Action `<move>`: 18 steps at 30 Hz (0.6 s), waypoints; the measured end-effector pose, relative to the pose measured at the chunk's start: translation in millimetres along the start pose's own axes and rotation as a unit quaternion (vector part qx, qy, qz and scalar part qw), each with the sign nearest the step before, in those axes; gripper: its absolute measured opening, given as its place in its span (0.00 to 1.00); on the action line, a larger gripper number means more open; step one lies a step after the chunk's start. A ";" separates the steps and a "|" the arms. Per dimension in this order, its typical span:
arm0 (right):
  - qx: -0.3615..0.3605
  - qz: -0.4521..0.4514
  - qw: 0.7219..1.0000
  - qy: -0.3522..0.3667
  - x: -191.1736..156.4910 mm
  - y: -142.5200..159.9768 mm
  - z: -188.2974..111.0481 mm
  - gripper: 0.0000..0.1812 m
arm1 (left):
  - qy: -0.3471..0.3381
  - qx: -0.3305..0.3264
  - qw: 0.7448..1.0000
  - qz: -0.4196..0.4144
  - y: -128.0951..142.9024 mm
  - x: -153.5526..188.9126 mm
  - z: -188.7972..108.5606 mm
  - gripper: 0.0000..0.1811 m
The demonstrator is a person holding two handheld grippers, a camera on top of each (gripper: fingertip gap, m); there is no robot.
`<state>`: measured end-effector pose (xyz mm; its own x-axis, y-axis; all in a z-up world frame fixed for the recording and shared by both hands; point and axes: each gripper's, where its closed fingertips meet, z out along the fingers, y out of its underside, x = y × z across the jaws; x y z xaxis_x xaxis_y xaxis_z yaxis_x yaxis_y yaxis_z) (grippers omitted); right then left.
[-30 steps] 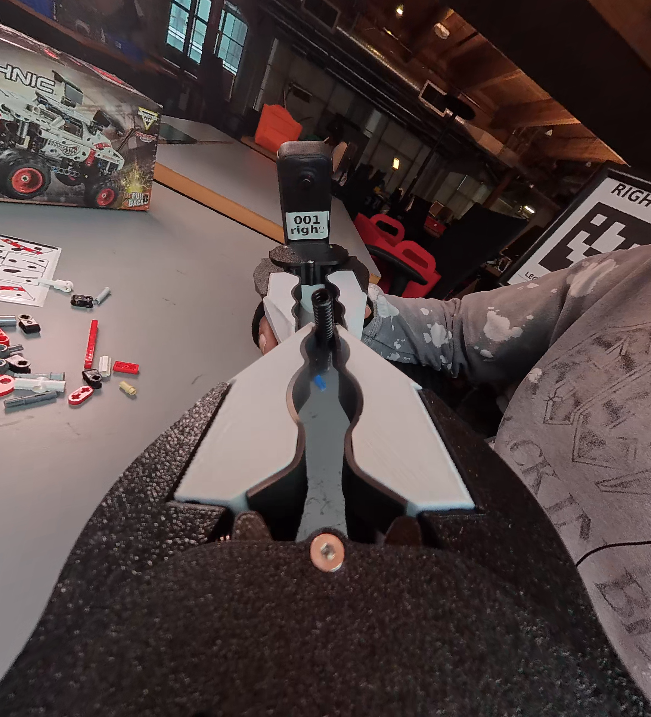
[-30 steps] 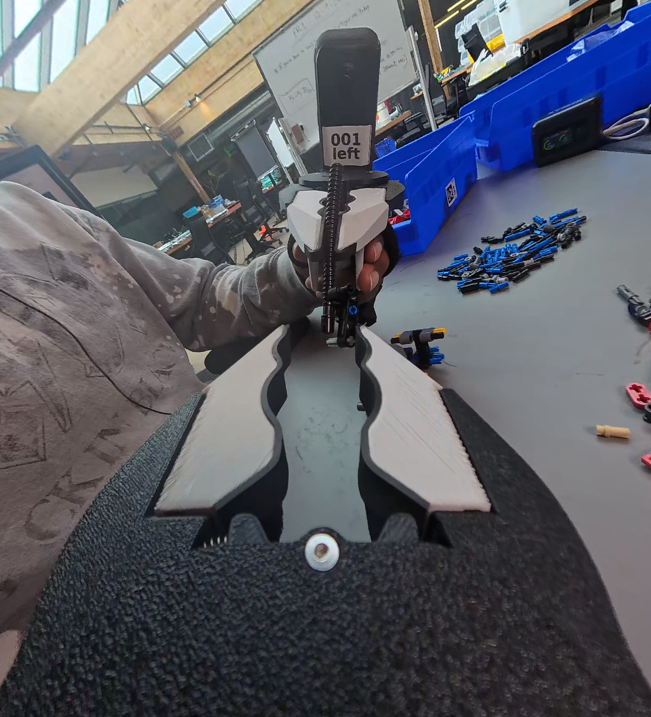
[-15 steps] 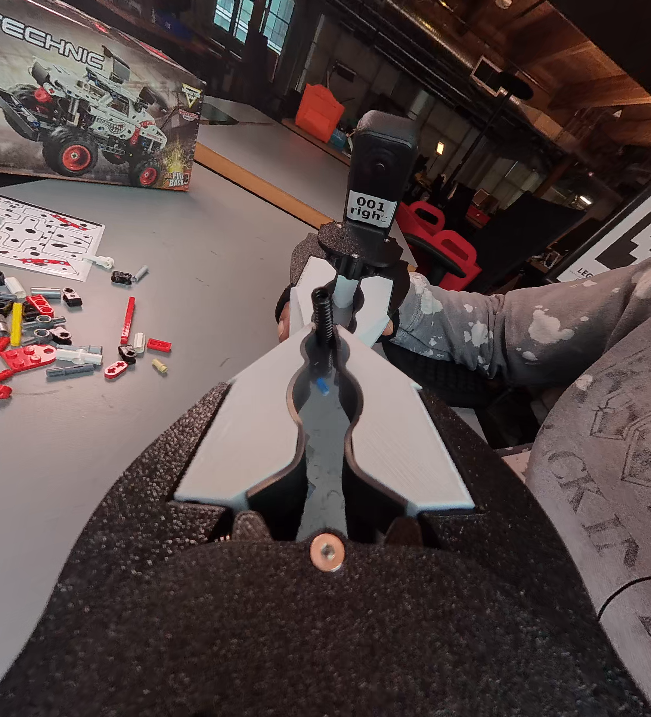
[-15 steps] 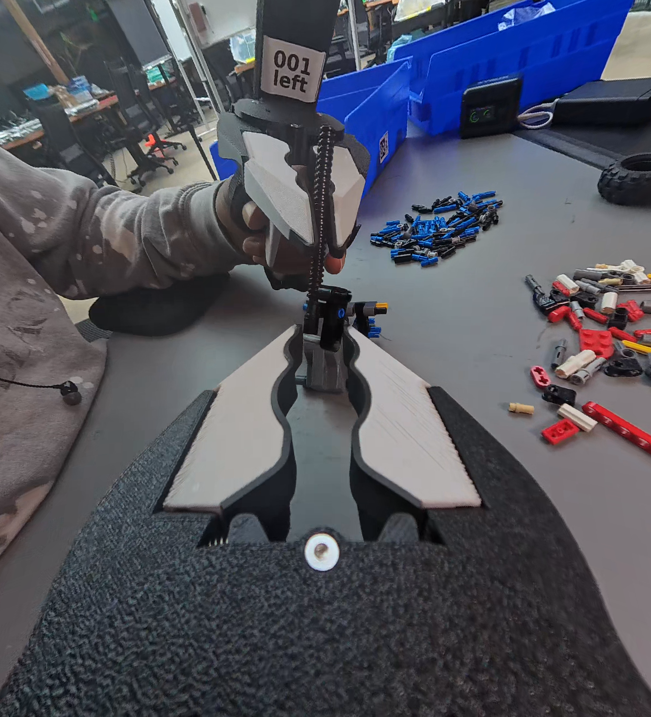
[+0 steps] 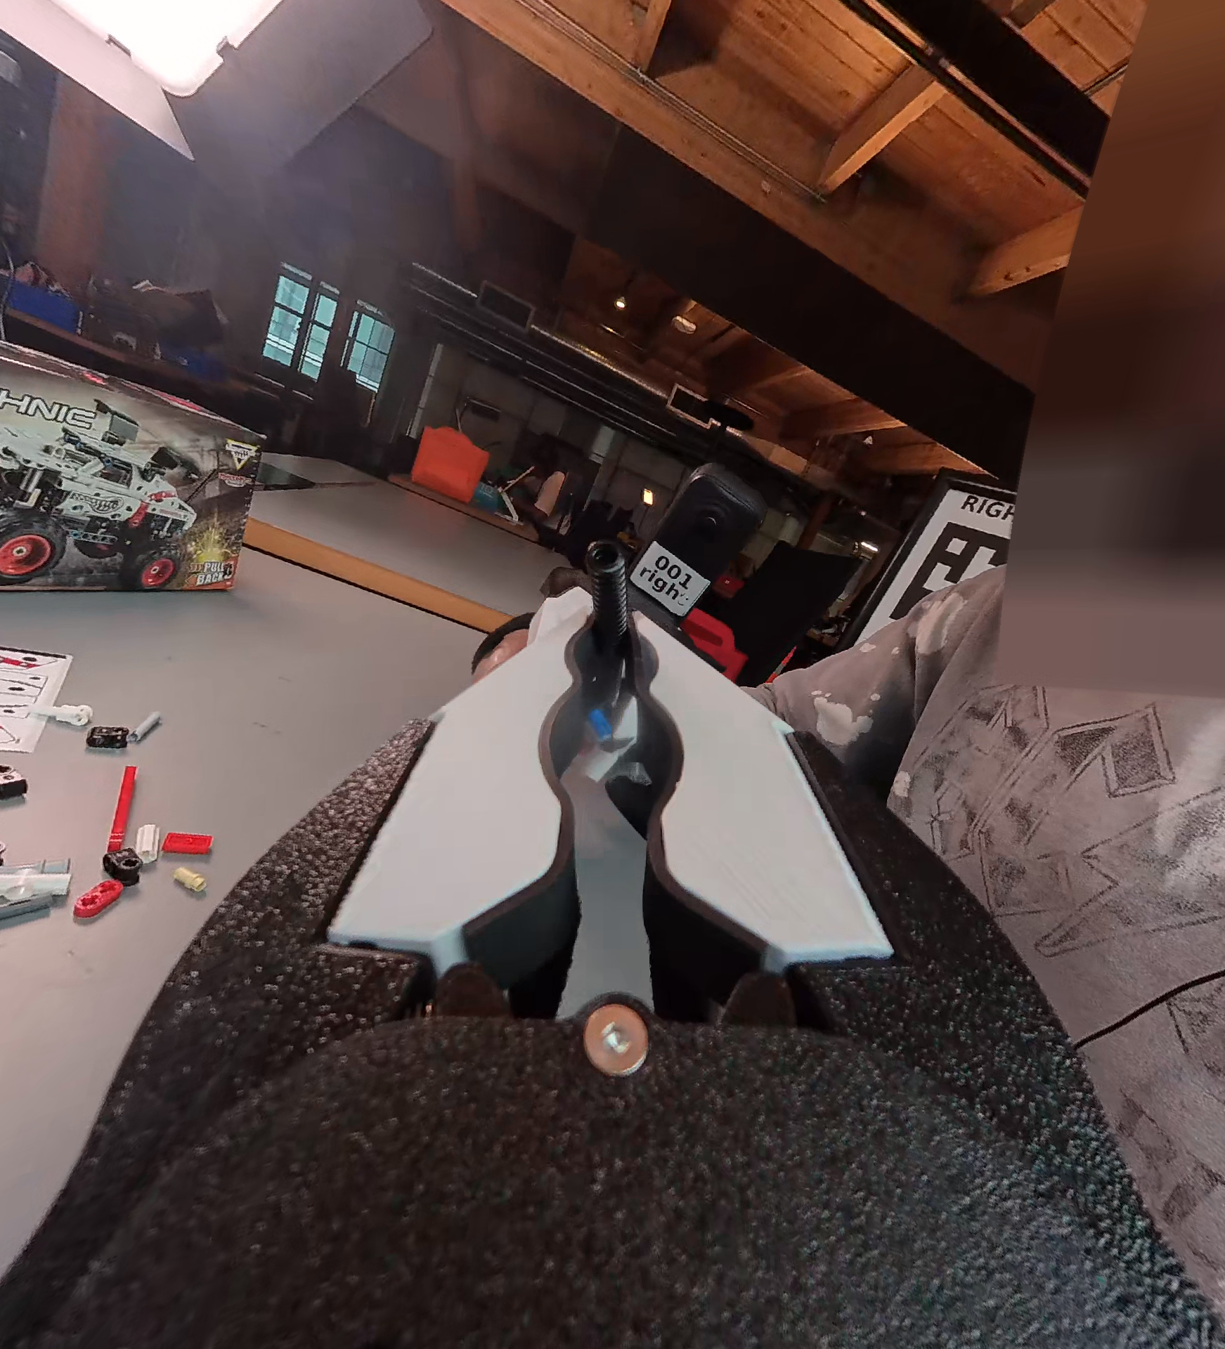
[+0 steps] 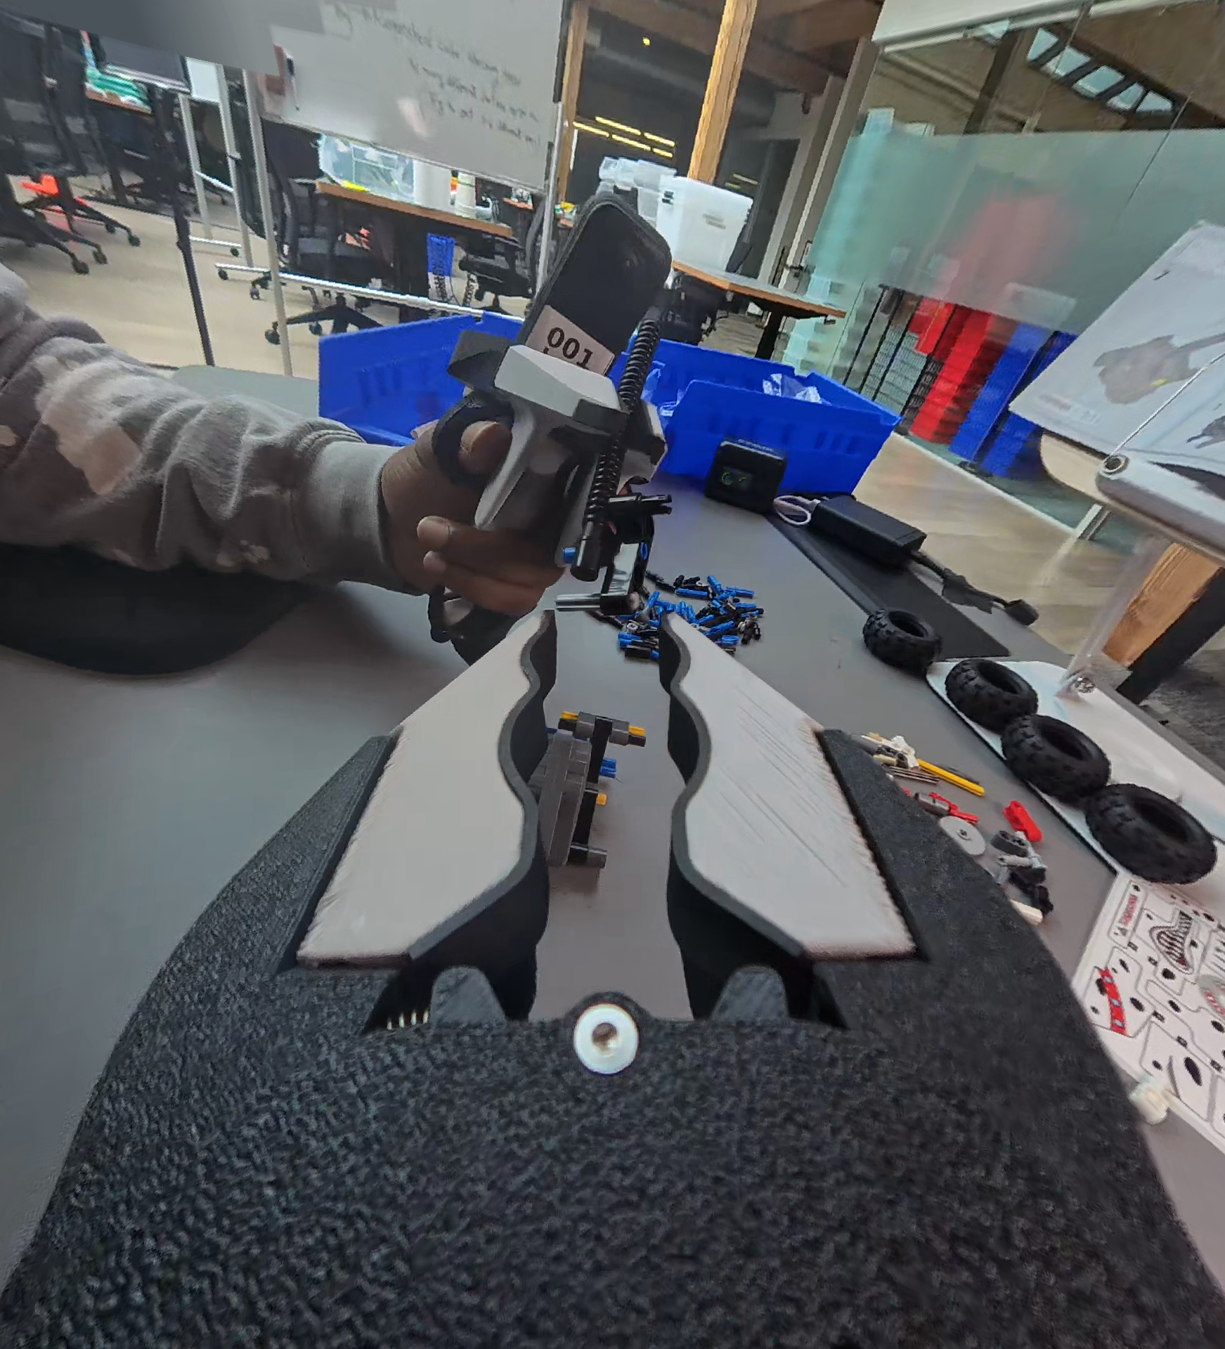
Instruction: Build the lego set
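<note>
My left gripper is shut on a black ribbed tube that carries a blue pin. It holds the tube tilted up, above the table. In the right wrist view the left gripper is raised, and a small black piece hangs at the tube's lower end. My right gripper is open and empty. A grey and black lego assembly with yellow pin ends lies on the table between its fingers. In the left wrist view the right gripper shows just behind my fingertips, mostly hidden.
A pile of blue and black pins lies ahead. Black tyres, loose parts and a sticker sheet are at the right, under an instruction stand. Blue bins stand behind. The set's box and more parts lie at the left. Left tips to right tips: about 5 cm.
My right gripper has opened, let go of the piece it held, and swung right. My left gripper has lifted and tilted, with the tube and the small black piece still in it.
</note>
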<state>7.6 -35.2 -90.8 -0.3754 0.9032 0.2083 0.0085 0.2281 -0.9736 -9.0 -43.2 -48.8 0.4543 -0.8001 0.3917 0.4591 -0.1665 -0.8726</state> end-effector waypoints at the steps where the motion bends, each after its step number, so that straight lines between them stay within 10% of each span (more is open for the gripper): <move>1: 0.005 -0.015 1.000 0.009 0.3 -3.2 -1.3 0.14 | 0.001 0.003 1.000 0.000 -1.0 0.4 -0.1 0.03; 18: 0.025 -0.148 0.985 0.080 -3.1 -22.0 -6.0 0.05 | 0.012 0.054 0.997 -0.053 -11.3 2.1 0.2 0.03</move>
<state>14.1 -40.8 -69.5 -0.2028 0.8464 0.4923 -0.1268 0.4759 -0.8703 -13.1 -42.9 -38.0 0.3807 -0.7953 0.4717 0.5831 -0.1894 -0.7900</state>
